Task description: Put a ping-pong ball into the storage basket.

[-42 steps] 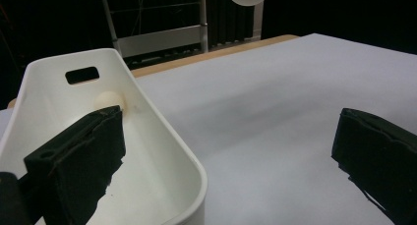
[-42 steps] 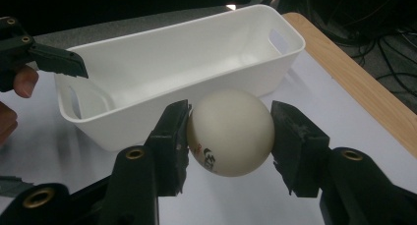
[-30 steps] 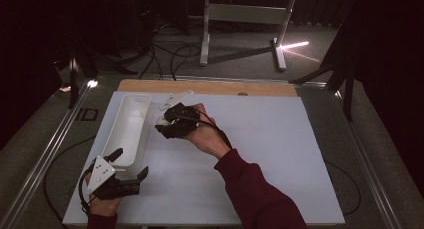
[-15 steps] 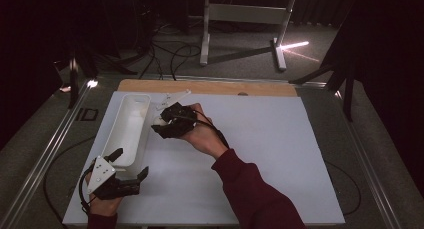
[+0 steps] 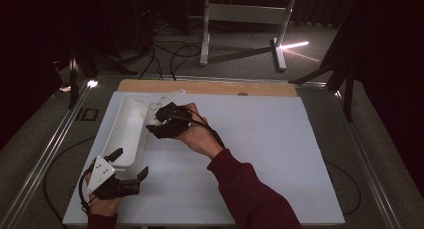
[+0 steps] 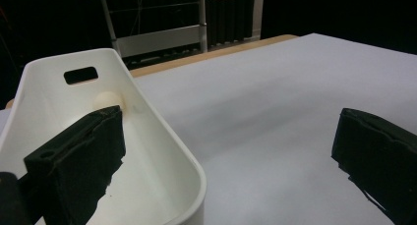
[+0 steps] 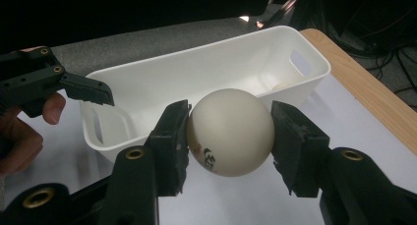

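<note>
Right tool clamps the white ball between its jaws, beside the bin.

We see a dark room around a white table top edged with a wooden strip at its far side; beyond it a grey metal stand stands on grey floor crossed by cables

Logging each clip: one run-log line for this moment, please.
right tongs: shut on ball | left tongs: open, beside bin | another ball in bin
</note>
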Action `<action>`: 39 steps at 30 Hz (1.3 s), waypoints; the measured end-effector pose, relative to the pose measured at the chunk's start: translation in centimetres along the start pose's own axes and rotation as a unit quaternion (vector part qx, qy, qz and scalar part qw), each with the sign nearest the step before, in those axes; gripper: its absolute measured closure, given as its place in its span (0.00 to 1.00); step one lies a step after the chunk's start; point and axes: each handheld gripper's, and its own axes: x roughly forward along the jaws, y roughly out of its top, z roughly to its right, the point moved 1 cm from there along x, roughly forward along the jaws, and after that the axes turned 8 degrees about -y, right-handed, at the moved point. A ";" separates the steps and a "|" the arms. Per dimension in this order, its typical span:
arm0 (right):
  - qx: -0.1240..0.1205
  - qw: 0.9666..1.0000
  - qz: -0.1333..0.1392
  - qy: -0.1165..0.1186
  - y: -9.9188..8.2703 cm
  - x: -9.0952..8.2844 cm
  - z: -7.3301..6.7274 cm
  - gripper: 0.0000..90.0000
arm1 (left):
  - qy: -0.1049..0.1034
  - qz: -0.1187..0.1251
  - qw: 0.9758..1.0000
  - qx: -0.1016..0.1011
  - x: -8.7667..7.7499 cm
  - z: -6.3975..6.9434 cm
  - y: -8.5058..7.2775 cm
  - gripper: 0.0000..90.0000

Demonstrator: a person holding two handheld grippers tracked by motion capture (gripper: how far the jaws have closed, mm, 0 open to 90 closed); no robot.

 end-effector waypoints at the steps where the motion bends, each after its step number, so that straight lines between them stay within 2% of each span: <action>1: 0.000 1.000 0.000 0.000 0.0 0.0 0.0 0.56 | 0.000 0.000 1.000 0.000 0.0 0.0 0.0 0.00; 13: 0.001 1.000 0.007 0.007 0.7 0.4 -0.5 0.56 | 0.000 0.000 1.000 -0.001 0.0 0.0 0.0 0.00; 39: -0.007 1.000 0.004 0.016 1.5 1.2 -1.1 0.56 | -0.003 0.000 1.000 0.000 0.1 0.0 0.0 0.00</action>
